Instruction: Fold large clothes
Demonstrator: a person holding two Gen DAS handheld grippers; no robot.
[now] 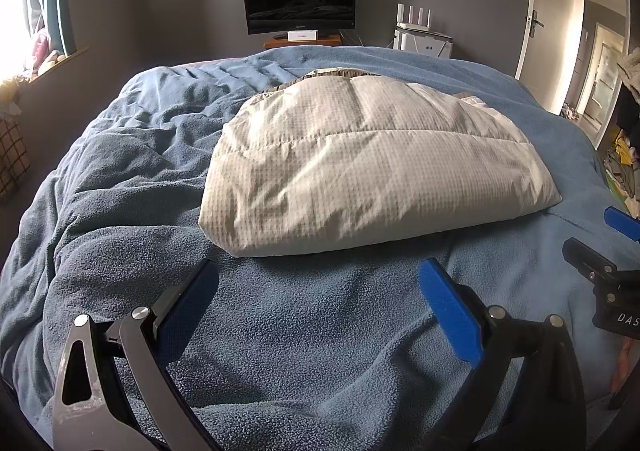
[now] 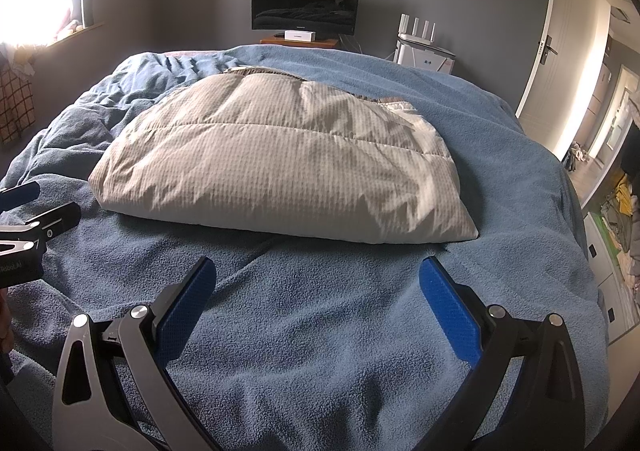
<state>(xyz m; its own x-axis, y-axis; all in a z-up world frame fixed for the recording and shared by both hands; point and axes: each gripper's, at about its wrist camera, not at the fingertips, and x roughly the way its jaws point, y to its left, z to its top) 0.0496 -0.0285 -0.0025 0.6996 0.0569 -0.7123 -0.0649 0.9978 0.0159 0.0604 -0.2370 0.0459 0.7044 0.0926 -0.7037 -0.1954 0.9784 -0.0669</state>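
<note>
A pale beige quilted down garment point(image 1: 368, 167) lies folded into a thick rectangular bundle on the blue fleece blanket point(image 1: 280, 331) of the bed; it also shows in the right wrist view point(image 2: 280, 159). My left gripper point(image 1: 318, 271) is open and empty, hovering just short of the bundle's near edge. My right gripper point(image 2: 318, 269) is open and empty, also just short of the near edge. The right gripper shows at the right edge of the left wrist view point(image 1: 616, 247). The left gripper shows at the left edge of the right wrist view point(image 2: 36, 207).
The blue blanket point(image 2: 320, 331) covers the whole bed, rumpled at the far left. A monitor point(image 1: 300, 3) on a small stand and a white router point(image 1: 420, 27) stand against the grey far wall. A window is at left, an open door point(image 2: 560, 35) and piled clothes point(image 2: 624, 219) at right.
</note>
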